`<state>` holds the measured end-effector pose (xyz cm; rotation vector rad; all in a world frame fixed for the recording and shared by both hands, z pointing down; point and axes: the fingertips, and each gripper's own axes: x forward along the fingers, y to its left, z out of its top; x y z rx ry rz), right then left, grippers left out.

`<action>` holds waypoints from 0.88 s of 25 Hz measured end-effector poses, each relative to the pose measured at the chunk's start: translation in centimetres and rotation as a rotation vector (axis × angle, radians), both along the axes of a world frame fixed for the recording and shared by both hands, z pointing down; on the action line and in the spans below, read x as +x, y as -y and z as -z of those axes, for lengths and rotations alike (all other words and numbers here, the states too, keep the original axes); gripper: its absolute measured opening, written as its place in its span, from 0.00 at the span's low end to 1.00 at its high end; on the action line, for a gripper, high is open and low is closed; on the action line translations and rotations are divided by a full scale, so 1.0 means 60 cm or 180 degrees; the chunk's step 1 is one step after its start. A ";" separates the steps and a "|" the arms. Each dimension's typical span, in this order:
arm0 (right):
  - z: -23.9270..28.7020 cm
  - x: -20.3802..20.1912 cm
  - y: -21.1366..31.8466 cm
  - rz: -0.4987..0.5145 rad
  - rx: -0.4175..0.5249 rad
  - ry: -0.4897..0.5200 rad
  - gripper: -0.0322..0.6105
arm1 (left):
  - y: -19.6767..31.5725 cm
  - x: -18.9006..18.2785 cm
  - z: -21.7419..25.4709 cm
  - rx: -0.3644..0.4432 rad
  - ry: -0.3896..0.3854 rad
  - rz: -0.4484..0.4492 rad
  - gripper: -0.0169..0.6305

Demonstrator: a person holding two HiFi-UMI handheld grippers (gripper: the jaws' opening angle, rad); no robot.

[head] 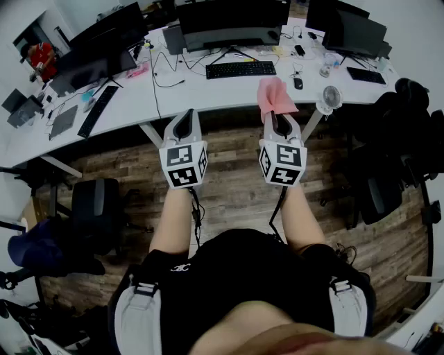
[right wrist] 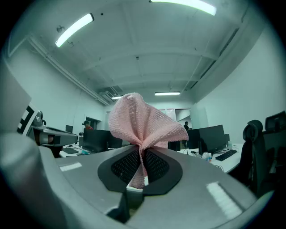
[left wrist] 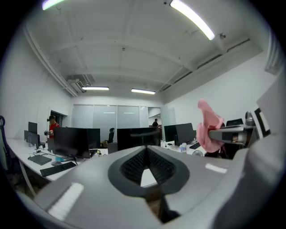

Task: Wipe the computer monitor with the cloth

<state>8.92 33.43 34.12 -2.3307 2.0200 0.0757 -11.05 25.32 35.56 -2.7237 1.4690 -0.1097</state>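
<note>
A wide dark monitor point(head: 232, 21) stands at the back of the white desk point(head: 208, 97), ahead of both grippers. My right gripper point(head: 275, 116) is shut on a pink mesh cloth point(head: 276, 96), which bunches up above the jaws near the desk's front edge. In the right gripper view the cloth point(right wrist: 143, 123) fans out above the right gripper point(right wrist: 142, 154) and hides the middle of the room. My left gripper point(head: 185, 116) is level with it on the left, jaws together and holding nothing. The left gripper view shows the left gripper point(left wrist: 146, 150), the monitor point(left wrist: 136, 137) beyond it and the cloth point(left wrist: 208, 127) at right.
A black keyboard point(head: 241, 69) and a mouse point(head: 298, 83) lie before the monitor. A small white fan point(head: 331, 99) stands at the desk edge on the right. More monitors point(head: 97, 45) flank the middle one. Office chairs point(head: 97, 208) stand on the wooden floor at both sides.
</note>
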 end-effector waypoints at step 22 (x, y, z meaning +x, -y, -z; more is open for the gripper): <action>0.000 -0.122 0.033 0.0142 0.0065 -0.0081 0.08 | 0.002 -0.110 -0.006 0.0017 -0.0055 0.0091 0.10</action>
